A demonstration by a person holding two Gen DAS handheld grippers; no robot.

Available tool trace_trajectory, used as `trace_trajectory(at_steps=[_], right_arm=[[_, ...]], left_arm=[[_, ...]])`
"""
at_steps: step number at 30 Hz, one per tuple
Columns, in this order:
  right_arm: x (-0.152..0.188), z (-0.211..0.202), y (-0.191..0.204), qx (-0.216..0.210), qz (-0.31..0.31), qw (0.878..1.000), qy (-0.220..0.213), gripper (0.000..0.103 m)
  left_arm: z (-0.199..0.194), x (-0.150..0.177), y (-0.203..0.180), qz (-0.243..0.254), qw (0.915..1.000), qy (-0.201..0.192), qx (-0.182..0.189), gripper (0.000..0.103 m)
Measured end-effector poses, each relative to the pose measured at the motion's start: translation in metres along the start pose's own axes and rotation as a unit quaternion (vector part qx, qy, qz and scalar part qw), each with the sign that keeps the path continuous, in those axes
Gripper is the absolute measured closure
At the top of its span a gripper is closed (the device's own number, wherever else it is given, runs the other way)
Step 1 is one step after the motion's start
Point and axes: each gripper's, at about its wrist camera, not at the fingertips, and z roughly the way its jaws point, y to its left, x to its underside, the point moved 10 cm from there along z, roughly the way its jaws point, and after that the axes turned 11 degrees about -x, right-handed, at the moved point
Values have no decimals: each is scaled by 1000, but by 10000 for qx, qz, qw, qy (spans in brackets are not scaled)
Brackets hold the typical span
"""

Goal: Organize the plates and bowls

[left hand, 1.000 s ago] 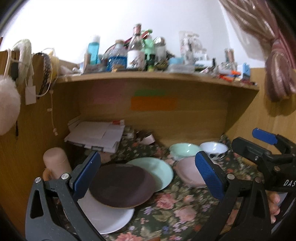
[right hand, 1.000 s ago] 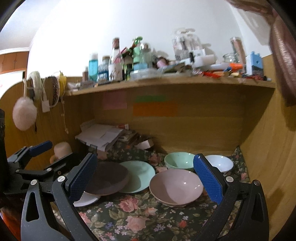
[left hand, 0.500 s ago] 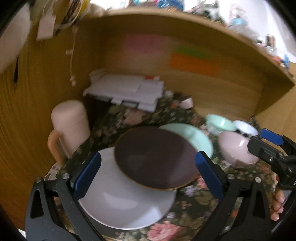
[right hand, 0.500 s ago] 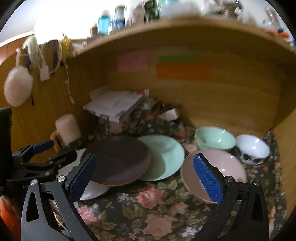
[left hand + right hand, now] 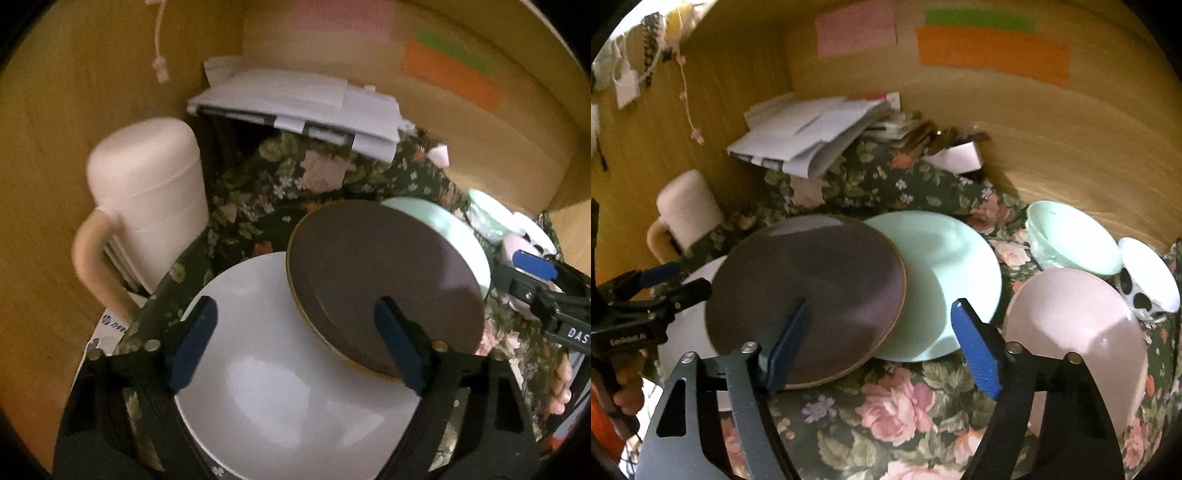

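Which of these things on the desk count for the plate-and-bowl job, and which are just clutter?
For the job: white plate, brown plate, green plate, pink bowl, green bowl, white bowl.

Lying about: pink mug, papers, sticky notes, floral cloth.

My left gripper point(image 5: 295, 347) and right gripper point(image 5: 882, 349) are black frames with silver screws, blue ribbed pads point(image 5: 975, 350), white lettering.
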Motion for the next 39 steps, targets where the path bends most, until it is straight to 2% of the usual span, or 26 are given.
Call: trace_trajectory(at_steps=[2, 4, 8, 14, 21, 29, 39], right_arm=[[-1, 8, -3, 7, 7, 10000, 98, 39], [0, 17, -7, 27, 25, 9997, 232, 44], [1, 34, -14, -64, 203, 9987, 461, 55], [1, 47, -21, -43, 268, 9977, 620, 65], [0, 55, -22, -180, 378, 9967, 690, 66], [1, 59, -21, -347, 440, 9958, 723, 69], [0, 57, -17, -294, 407, 9967, 630, 71]], left_arm=[[8, 0, 0, -10, 10000, 94, 24, 21], [13, 0, -1, 64, 9998, 186, 29, 31], [21, 0, -2, 120, 9996, 266, 51, 35], [35, 1, -3, 104, 9984, 540, 160, 53], [39, 0, -7, 58, 9975, 640, 301, 57], [40, -1, -18, 173, 9959, 760, 459, 73], [41, 0, -19, 96, 9962, 794, 338, 73]])
